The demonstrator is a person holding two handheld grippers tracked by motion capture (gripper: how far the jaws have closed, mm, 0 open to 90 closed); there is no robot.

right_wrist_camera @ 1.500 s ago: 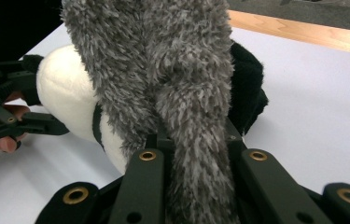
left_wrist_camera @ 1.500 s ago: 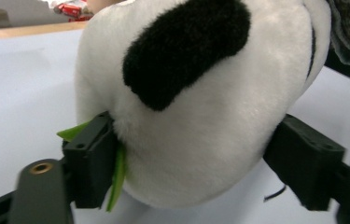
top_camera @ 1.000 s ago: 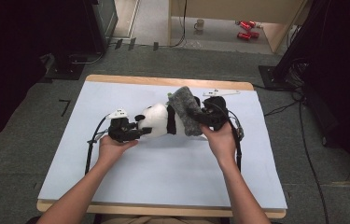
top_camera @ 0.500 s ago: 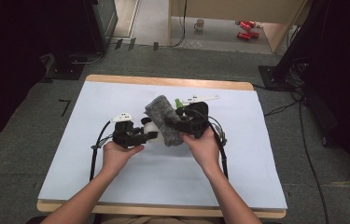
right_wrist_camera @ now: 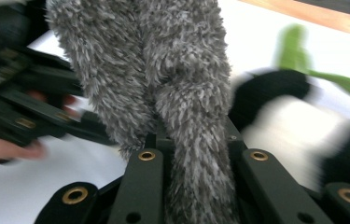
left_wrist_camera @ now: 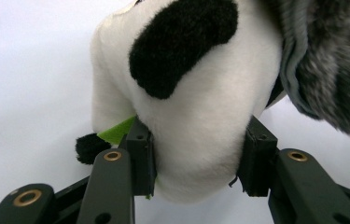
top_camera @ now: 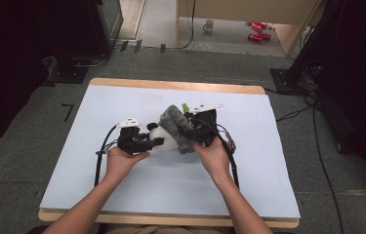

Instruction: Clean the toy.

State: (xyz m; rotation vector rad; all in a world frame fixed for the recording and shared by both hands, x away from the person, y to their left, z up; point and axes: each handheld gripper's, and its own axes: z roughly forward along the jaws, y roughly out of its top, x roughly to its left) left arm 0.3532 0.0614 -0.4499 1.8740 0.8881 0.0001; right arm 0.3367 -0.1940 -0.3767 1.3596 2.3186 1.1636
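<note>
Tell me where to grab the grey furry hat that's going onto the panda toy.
Grip the grey furry hat at its rim edge, coming from the side away from the panda toy; the rim folds flat enough to pinch, as the right gripper does.

The tabletop [top_camera: 73, 170] lies bare to both sides and along its near edge. Mid-table, the panda [top_camera: 163, 139] and grey cloth [top_camera: 178, 129] block passage between the tools.

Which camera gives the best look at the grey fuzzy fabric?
The right gripper view: the grey fuzzy fabric is close, clamped between that gripper's jaws. The left gripper view catches one edge beside the plush panda; the high view shows it small.
</note>
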